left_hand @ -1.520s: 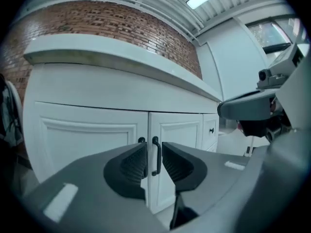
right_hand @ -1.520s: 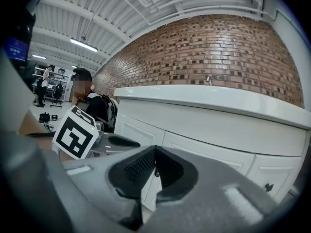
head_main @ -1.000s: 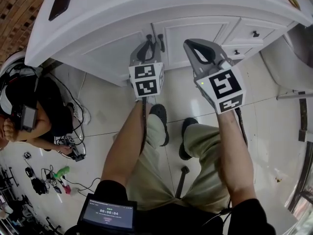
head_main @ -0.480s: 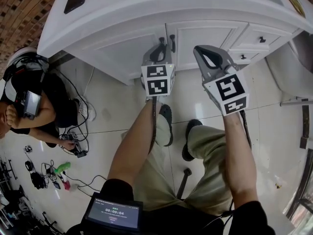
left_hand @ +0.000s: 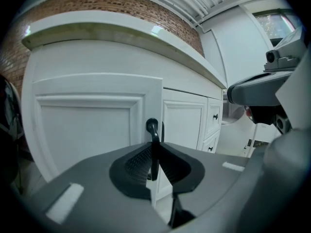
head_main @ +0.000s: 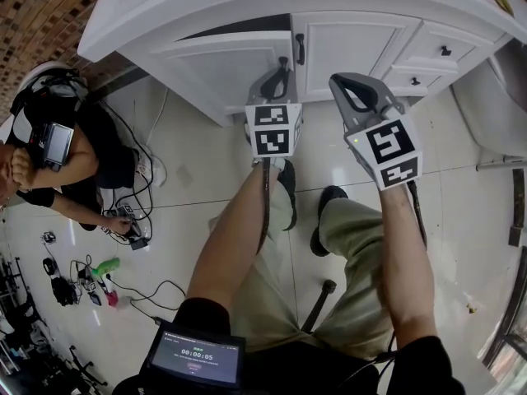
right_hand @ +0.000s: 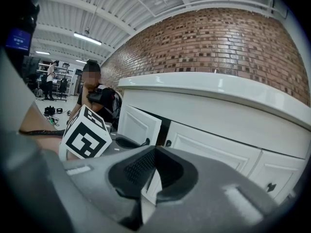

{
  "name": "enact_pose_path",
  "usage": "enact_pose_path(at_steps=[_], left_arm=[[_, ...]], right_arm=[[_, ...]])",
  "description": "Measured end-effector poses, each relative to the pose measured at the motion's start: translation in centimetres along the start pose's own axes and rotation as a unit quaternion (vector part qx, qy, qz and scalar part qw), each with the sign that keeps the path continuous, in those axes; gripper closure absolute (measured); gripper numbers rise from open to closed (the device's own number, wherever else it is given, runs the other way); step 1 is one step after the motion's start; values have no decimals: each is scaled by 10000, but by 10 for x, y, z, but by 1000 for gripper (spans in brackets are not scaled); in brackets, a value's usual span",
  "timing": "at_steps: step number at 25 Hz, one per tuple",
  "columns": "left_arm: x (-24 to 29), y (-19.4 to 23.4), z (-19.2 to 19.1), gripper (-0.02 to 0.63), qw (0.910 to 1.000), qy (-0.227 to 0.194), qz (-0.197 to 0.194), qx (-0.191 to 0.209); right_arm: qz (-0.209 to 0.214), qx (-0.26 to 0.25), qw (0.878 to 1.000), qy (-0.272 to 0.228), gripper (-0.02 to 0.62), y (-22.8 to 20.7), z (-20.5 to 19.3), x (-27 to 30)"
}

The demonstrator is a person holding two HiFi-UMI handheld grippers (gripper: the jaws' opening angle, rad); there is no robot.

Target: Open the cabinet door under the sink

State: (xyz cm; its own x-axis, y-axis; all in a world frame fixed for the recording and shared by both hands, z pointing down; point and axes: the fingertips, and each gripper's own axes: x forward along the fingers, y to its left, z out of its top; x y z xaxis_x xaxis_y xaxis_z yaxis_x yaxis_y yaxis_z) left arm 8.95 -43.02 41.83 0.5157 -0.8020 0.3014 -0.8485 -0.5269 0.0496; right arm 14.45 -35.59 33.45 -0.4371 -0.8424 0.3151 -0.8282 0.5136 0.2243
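Left gripper view: we look along the tool at the left cabinet door [left_hand: 87, 125] under the sink counter, a white panelled leaf that stands ajar, its free right edge clear of the frame. Its dark handle [left_hand: 152, 126] rises upright at that edge. The left gripper [left_hand: 154, 150] is clamped on this handle; its jaws have just been closing, and the bar sits pinched between the ribbed pads [left_hand: 138, 161]. From the head view we see a dark gap [head_main: 239, 28] running along the door's top, while the neighbouring right door [head_main: 346, 44] lies flush and shut, its own pull [head_main: 300, 49] just beside the gripped one. Two small drawers [head_main: 440, 49] with dark knobs follow to the right, and the white countertop [head_main: 247, 2] overhangs them all. The right gripper [head_main: 338, 81] hovers in front of the shut door, just beside the left tool and apart from the cabinet; in the right gripper view its jaws are pressed together with nothing between them. Below, we make out the operator's shoes [head_main: 284, 189] on glossy white floor tiles [head_main: 189, 179]. Near the brick wall [head_main: 41, 15] at the left, a seated person [head_main: 74, 155] sits beside a tangle of cables [head_main: 123, 229].
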Motion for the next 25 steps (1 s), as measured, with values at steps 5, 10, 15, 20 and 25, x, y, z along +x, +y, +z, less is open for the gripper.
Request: enact_pose_path(at_steps=[5, 10, 15, 20, 25], left_arm=[[-20, -3, -5, 548, 9999, -61, -13, 91], [-35, -4, -10, 549, 9999, -44, -24, 104], [-51, -4, -15, 551, 9998, -91, -88, 127], [-76, -3, -22, 551, 9995, -208, -185, 167], [-100, 0, -29, 551, 9993, -354, -119, 100]], right_arm=[[49, 41, 10000, -7, 603, 20, 2, -11], [78, 129, 9999, -24, 603, 35, 5, -14], [51, 314, 9994, -125, 603, 46, 12, -17], [68, 347, 9993, -135, 603, 67, 12, -24], [50, 415, 9991, -29, 603, 85, -3, -36]])
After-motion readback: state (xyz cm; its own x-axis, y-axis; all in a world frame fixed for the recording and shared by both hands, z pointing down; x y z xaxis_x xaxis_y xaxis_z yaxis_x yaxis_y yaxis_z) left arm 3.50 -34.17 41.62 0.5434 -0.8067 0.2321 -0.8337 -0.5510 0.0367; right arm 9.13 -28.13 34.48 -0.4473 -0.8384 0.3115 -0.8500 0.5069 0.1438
